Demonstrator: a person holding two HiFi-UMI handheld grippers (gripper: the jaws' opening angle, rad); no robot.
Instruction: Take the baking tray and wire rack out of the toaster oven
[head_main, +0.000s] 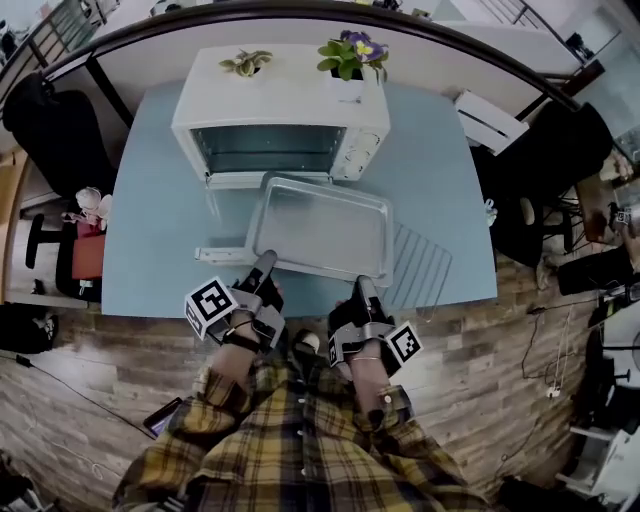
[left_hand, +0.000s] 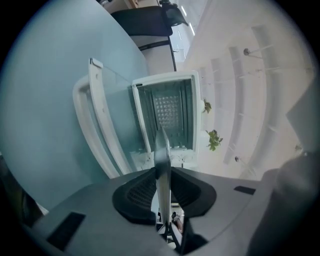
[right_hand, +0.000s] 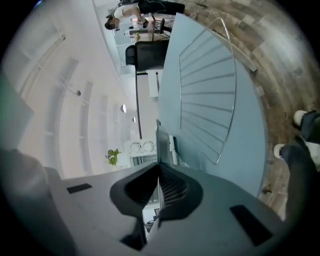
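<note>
The silver baking tray (head_main: 320, 225) hangs level in front of the open white toaster oven (head_main: 280, 110), over its dropped glass door (head_main: 222, 215). My left gripper (head_main: 265, 262) is shut on the tray's near left rim, and my right gripper (head_main: 362, 285) is shut on its near right rim. In the left gripper view the tray (left_hand: 161, 155) runs edge-on between the pads towards the empty oven (left_hand: 167, 112). In the right gripper view the tray edge (right_hand: 162, 145) is pinched the same way. The wire rack (head_main: 420, 265) lies flat on the table, to the right of the tray and partly under it; the same rack (right_hand: 207, 100) also shows in the right gripper view.
The blue table (head_main: 150, 200) carries the oven at its back. A flowering pot (head_main: 352, 50) and a small succulent (head_main: 247, 63) stand on the oven's top. A black chair (head_main: 55, 130) is at the left and a white box (head_main: 490, 120) at the right.
</note>
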